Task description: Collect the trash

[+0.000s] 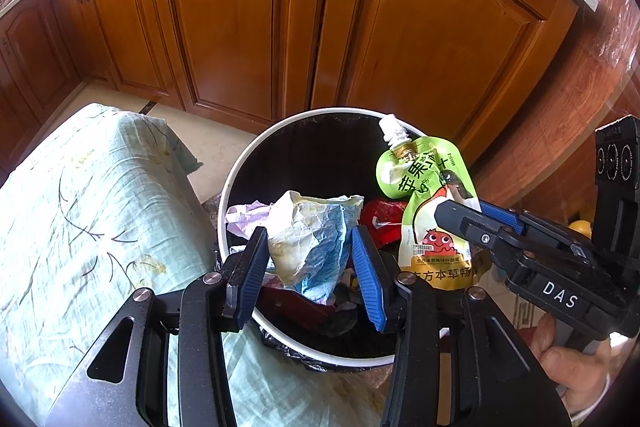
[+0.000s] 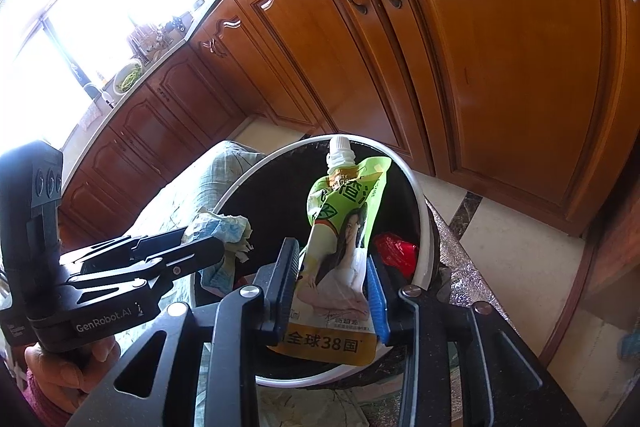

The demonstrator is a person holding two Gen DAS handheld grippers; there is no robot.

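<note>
A round bin with a white rim [image 1: 240,163] and black liner stands on the floor and holds trash, among it a red wrapper [image 1: 380,223]. My left gripper [image 1: 312,255] is shut on a crumpled white and blue paper wad [image 1: 308,235] above the bin. My right gripper [image 2: 334,287] is shut on a green juice pouch [image 2: 344,227] with a white spout, held upright over the bin [image 2: 416,183]. The pouch [image 1: 432,207] and right gripper [image 1: 460,215] also show in the left wrist view. The paper wad [image 2: 220,227] shows in the right wrist view.
Brown wooden cabinet doors [image 1: 240,19] stand behind the bin. A seat covered in pale green printed cloth [image 1: 80,219] sits to the bin's left. Cream floor tiles [image 2: 520,259] lie to the right. A counter with a window [image 2: 80,27] is at far left.
</note>
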